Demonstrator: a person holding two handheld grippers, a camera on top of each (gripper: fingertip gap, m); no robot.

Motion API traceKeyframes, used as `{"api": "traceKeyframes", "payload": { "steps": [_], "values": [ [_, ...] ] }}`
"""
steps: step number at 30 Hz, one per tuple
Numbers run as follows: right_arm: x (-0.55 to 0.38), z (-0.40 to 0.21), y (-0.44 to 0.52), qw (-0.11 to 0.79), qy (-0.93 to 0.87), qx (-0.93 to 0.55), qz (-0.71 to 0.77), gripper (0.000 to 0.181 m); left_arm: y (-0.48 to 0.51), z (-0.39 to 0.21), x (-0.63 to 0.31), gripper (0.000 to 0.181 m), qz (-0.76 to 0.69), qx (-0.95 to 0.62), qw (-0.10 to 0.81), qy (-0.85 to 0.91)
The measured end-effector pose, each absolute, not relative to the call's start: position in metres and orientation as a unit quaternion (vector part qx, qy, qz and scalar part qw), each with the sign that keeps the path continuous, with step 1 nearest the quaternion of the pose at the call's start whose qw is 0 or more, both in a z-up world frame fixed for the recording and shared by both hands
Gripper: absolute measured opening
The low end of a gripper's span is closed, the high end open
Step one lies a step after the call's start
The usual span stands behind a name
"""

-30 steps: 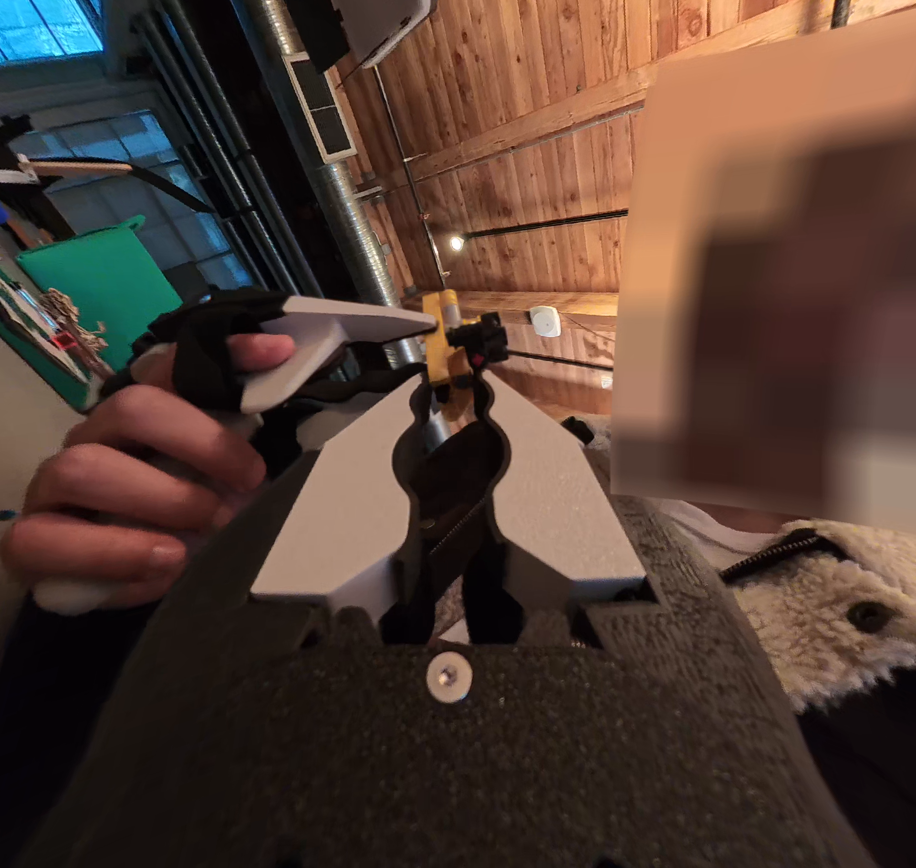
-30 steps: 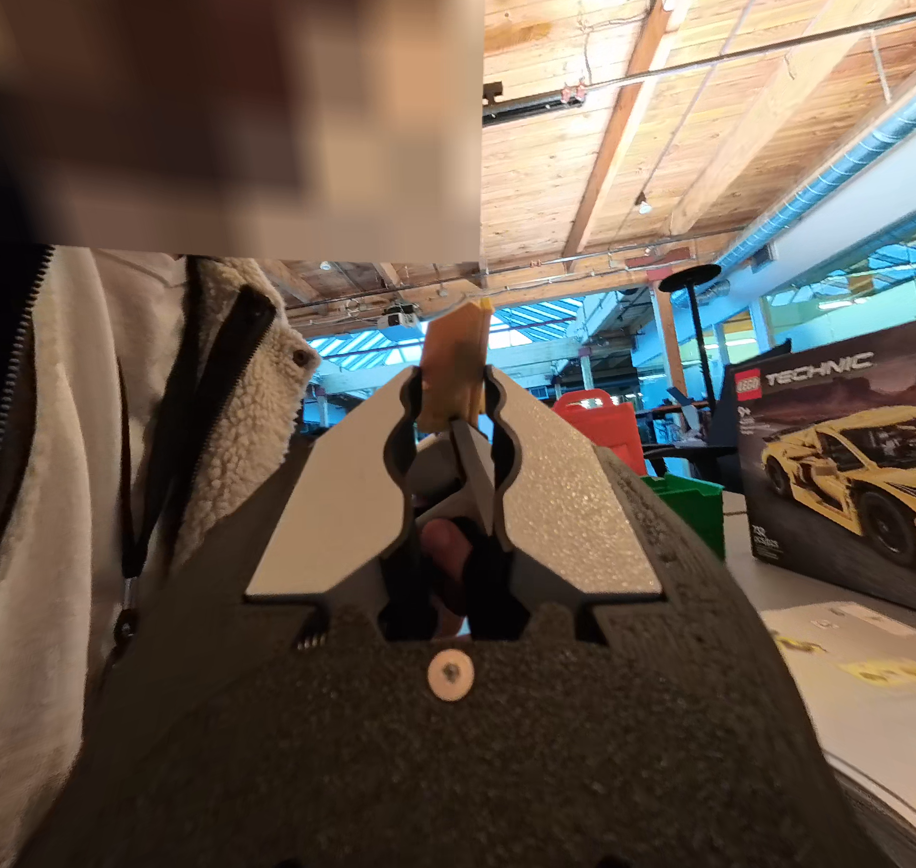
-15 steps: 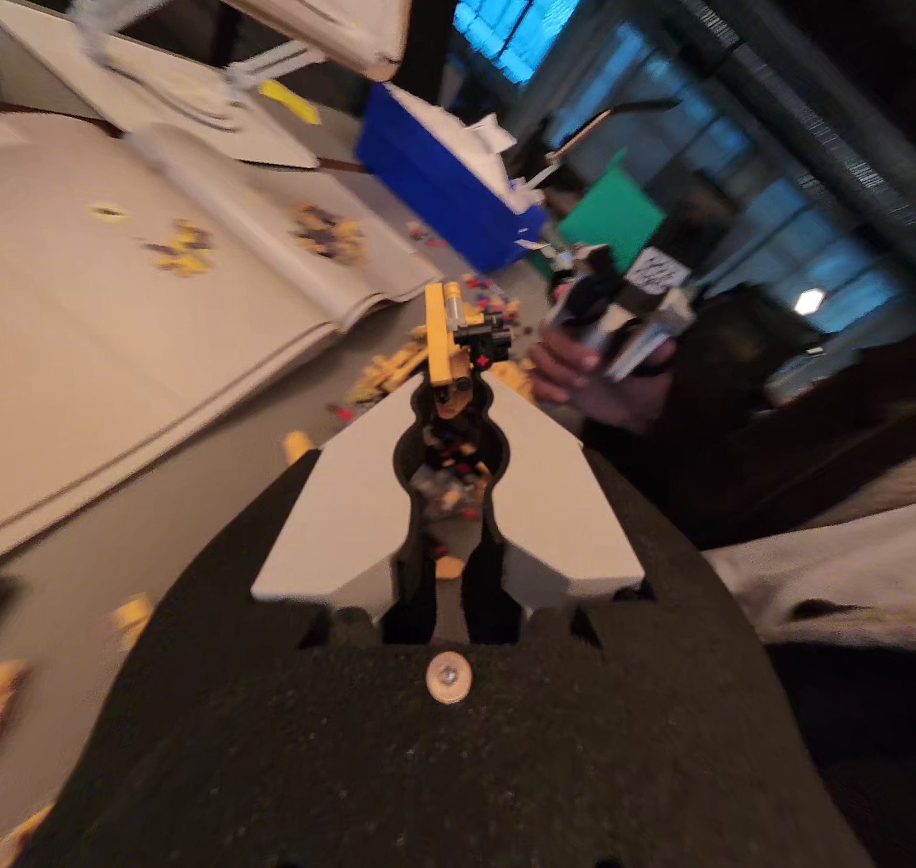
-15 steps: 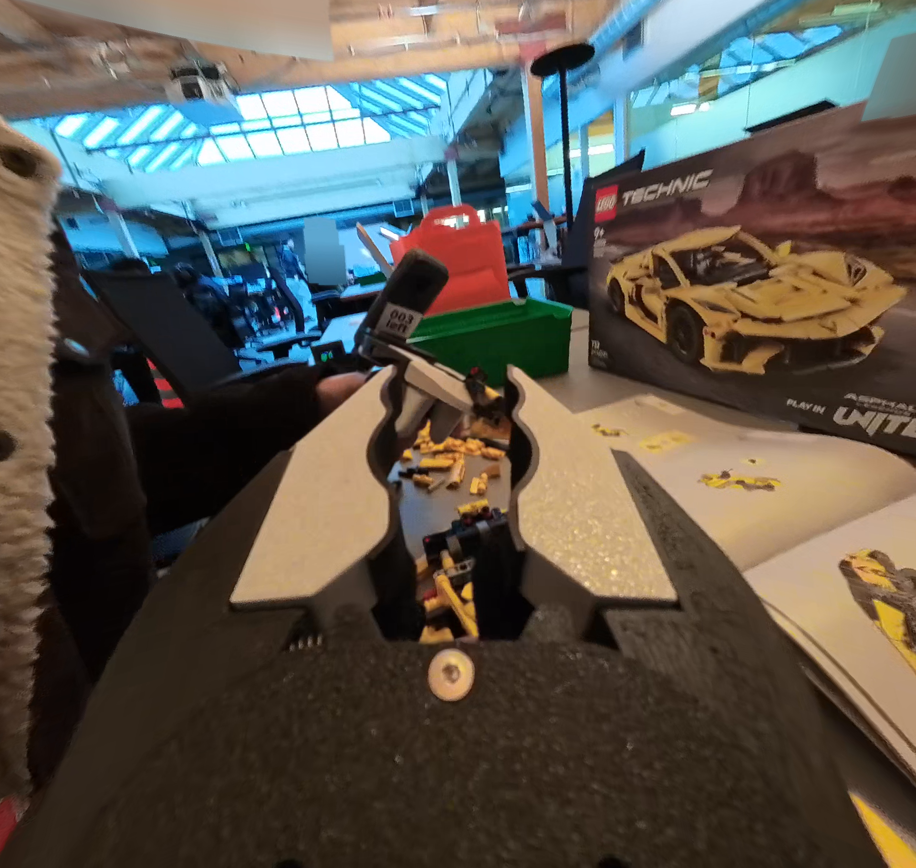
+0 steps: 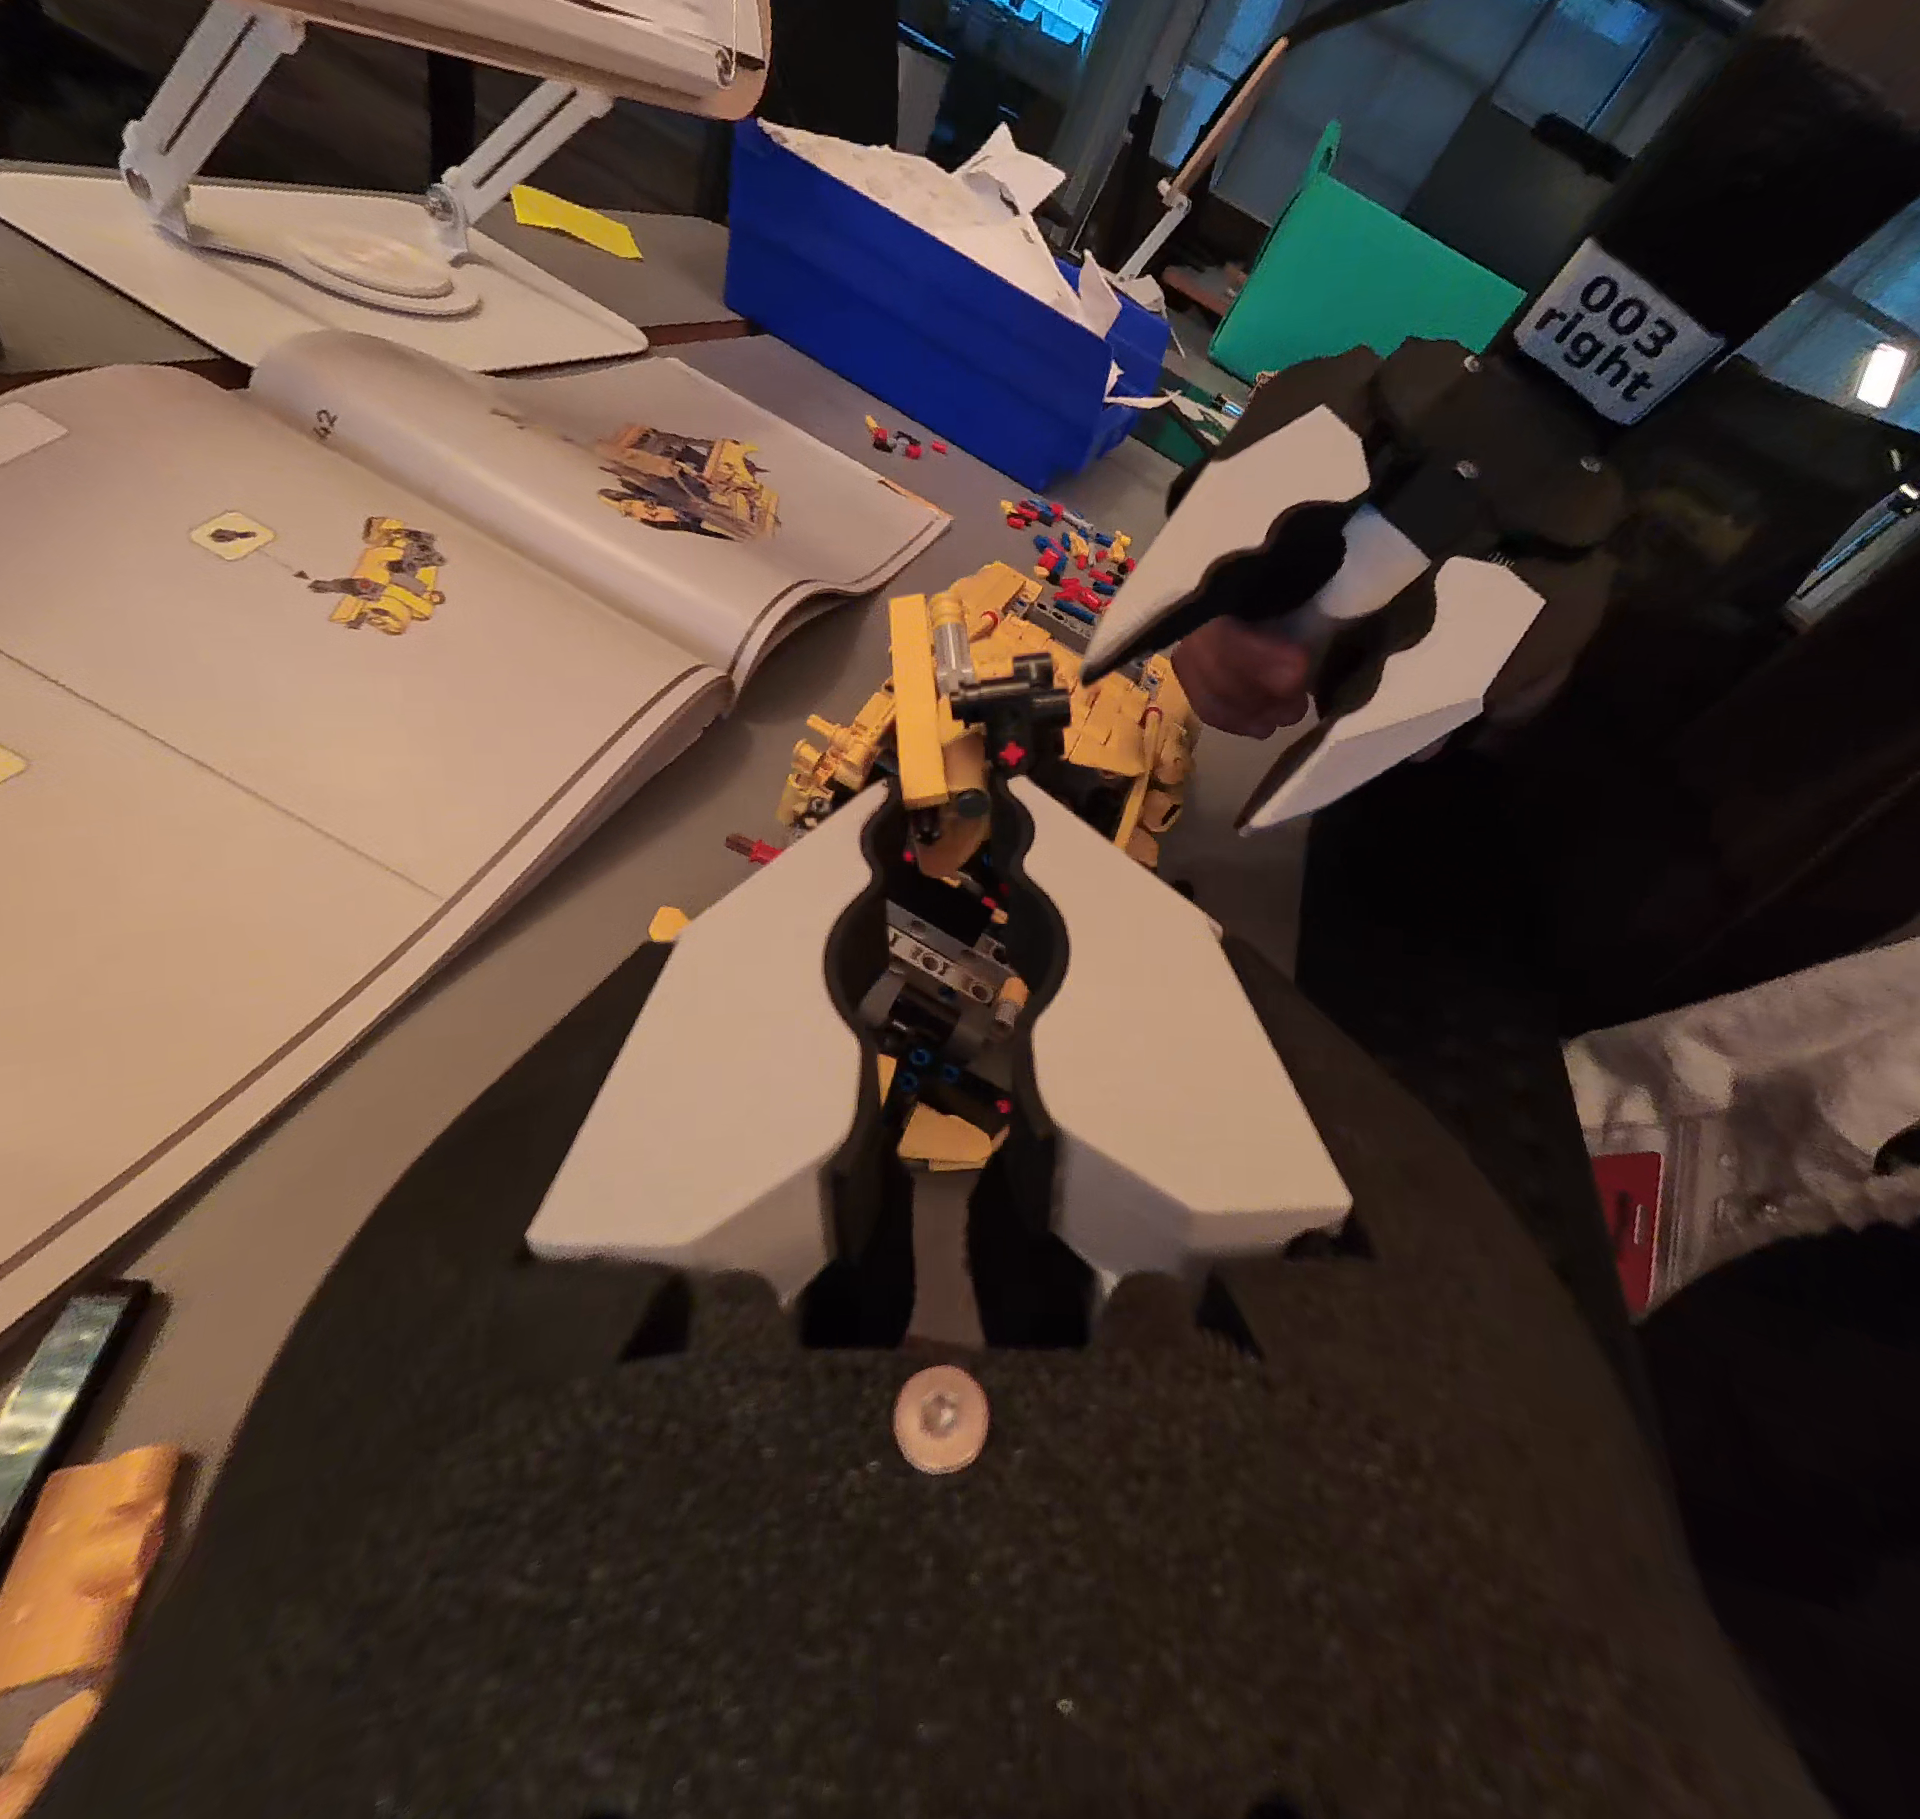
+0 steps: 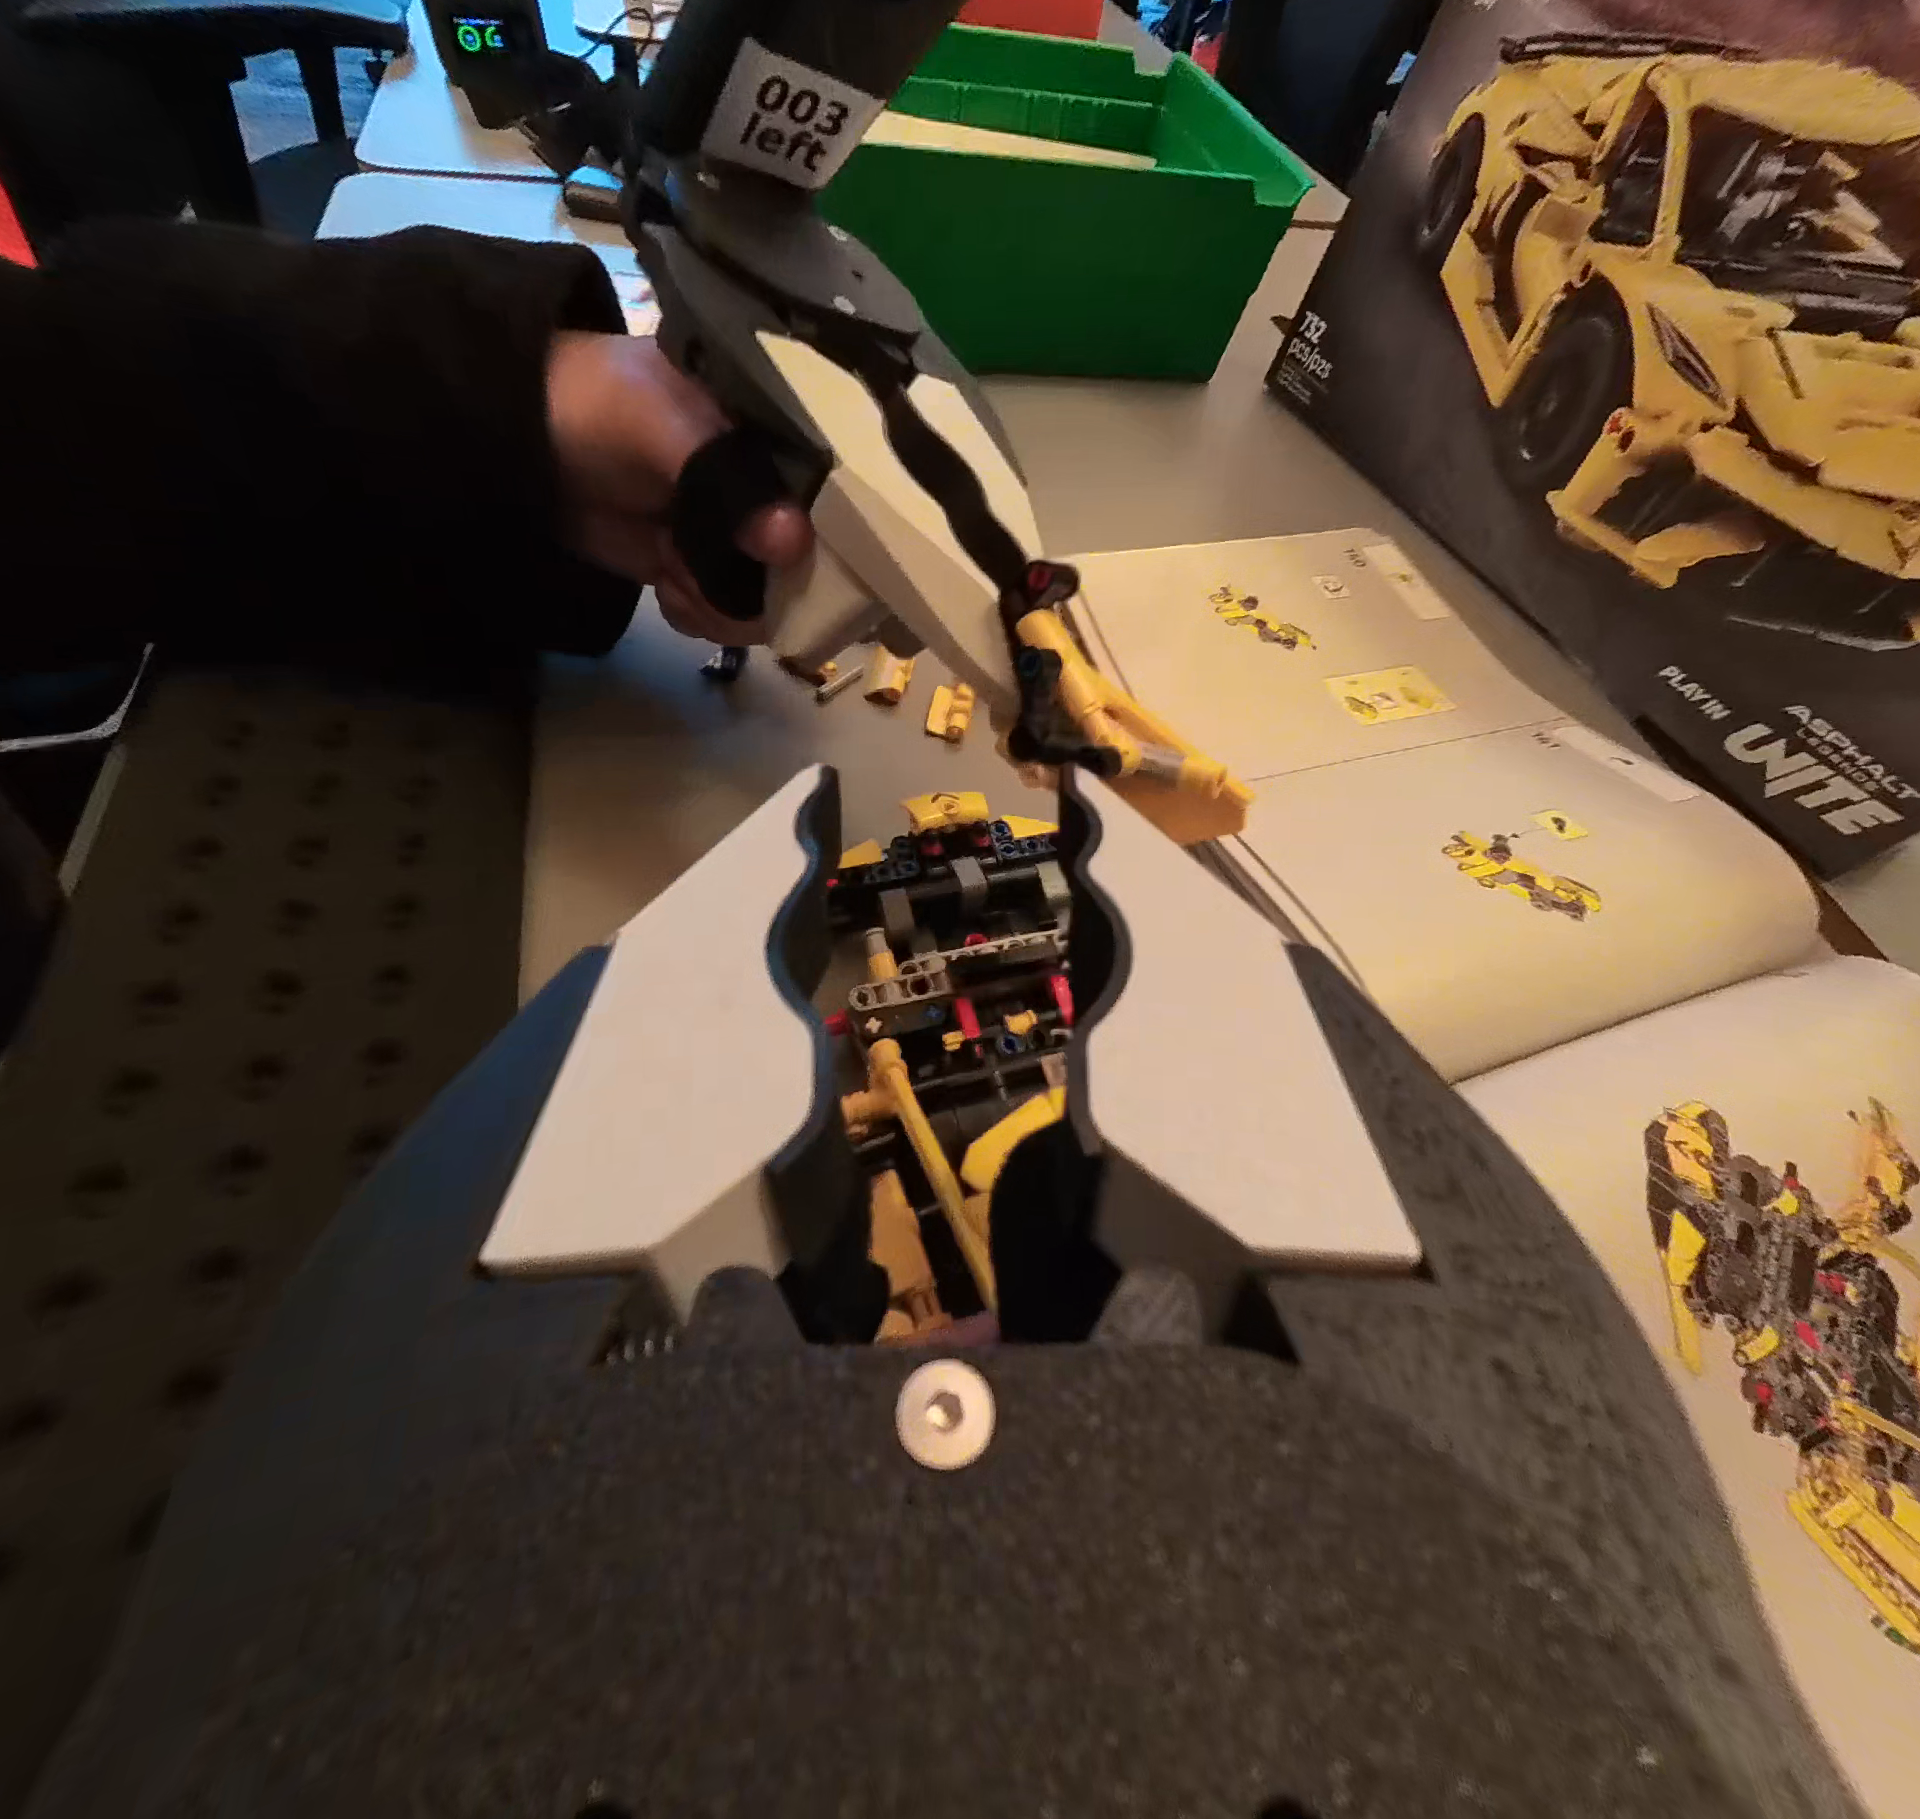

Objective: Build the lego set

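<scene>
Left hand-held gripper (image 5: 951, 793): pressed onto a small yellow-and-black sub-assembly (image 5: 961, 720), pinching its lower end; the rest sticks up past the tips.
Right hand-held gripper (image 6: 951, 782): spread and holding nothing, poised above the car chassis (image 6: 956, 948), which shows through the gap between its fingers.
Car chassis: a partly built yellow-and-black body on the grey surface (image 6: 665, 793), just beside the edge of the open instruction booklet (image 6: 1455, 834).
Loose parts: small yellow, red and blue pieces (image 5: 1070, 564) scattered on the surface beyond the chassis, towards the blue bin (image 5: 914, 315).
Box: the set's box (image 6: 1621, 315) stands upright at the far right edge of the surface, next to a green bin (image 6: 1039, 263).
Handling: the sub-assembly looks light and stiff, but its pinned joints could pivot or pop apart under a side load. The long yellow beam seems the safest hold.
Chassis grip: likely best steadied across its firm black frame, not the thin yellow rods.
</scene>
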State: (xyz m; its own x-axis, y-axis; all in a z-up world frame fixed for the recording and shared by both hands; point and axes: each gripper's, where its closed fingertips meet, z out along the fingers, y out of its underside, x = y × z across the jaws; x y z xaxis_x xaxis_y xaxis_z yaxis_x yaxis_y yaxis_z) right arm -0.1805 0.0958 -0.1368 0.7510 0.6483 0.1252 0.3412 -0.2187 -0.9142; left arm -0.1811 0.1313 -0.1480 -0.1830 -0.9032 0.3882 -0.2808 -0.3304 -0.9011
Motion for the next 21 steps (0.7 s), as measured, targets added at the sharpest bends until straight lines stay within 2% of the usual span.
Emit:
{"api": "traceKeyframes", "payload": {
  "steps": [12,21],
  "values": [
    [-0.177,-0.134,0.099,0.542,-0.296,-0.773,0.146,0.039,0.131,-0.134,-0.185,0.015,-0.613,-0.566,0.264,0.484],
    [-0.180,-0.136,0.103,0.539,-0.289,-0.781,0.126,0.032,0.129,-0.132,-0.185,0.015,-0.626,-0.563,0.252,0.477]
  ]
}}
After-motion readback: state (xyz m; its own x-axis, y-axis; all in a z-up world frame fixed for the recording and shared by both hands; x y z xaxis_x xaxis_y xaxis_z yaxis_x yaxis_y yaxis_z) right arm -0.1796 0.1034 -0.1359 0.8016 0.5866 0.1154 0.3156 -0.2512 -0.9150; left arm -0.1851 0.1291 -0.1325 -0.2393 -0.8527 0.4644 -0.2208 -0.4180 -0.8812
